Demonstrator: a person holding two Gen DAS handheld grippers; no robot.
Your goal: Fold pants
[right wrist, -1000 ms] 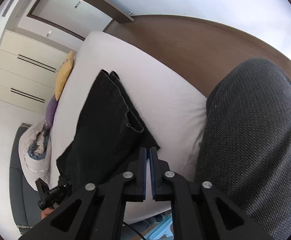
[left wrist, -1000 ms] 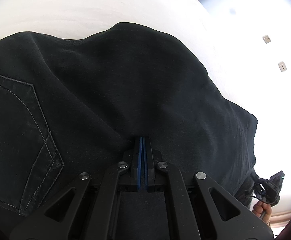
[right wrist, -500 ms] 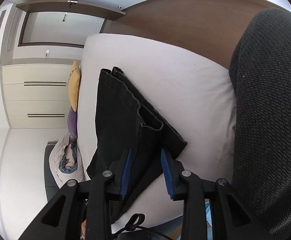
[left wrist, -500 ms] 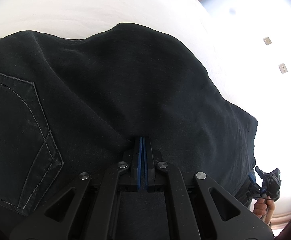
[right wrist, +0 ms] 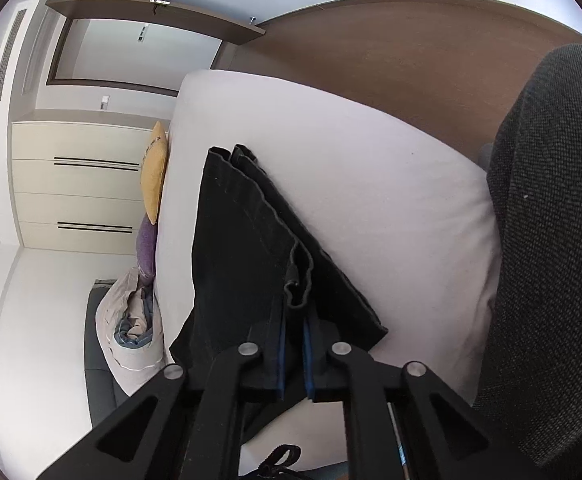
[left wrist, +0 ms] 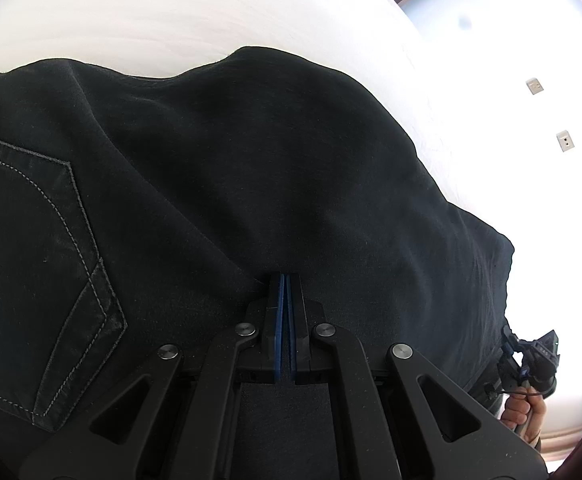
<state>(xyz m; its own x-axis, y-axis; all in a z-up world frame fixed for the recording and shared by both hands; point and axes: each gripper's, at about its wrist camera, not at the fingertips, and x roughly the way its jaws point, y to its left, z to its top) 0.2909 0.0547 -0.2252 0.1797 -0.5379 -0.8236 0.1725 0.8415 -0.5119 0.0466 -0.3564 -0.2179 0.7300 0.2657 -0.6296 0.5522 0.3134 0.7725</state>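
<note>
Black pants point(left wrist: 251, 168) lie on a white bed point(left wrist: 171, 12), a stitched back pocket point(left wrist: 43, 264) at the left. My left gripper point(left wrist: 283, 280) is shut on a fold of the pants fabric. In the right wrist view the pants point(right wrist: 243, 248) stretch away across the bed point(right wrist: 371, 200). My right gripper point(right wrist: 294, 320) has its jaws narrowly apart around the near hem edge of the pants. Whether the pads press the fabric is not clear. The right gripper also shows small in the left wrist view point(left wrist: 531, 360), held in a hand.
A grey fabric chair back point(right wrist: 551, 240) fills the right of the right wrist view. A brown wall panel point(right wrist: 411, 52) is behind the bed. Yellow and purple pillows point(right wrist: 153, 184) and a bundle of bedding point(right wrist: 131, 328) lie at the bed's far side by white drawers point(right wrist: 79, 184).
My right gripper opened wide, moved onto the pant hem, and its jaws have narrowed around it. The left gripper stayed shut on the fabric and barely moved.
</note>
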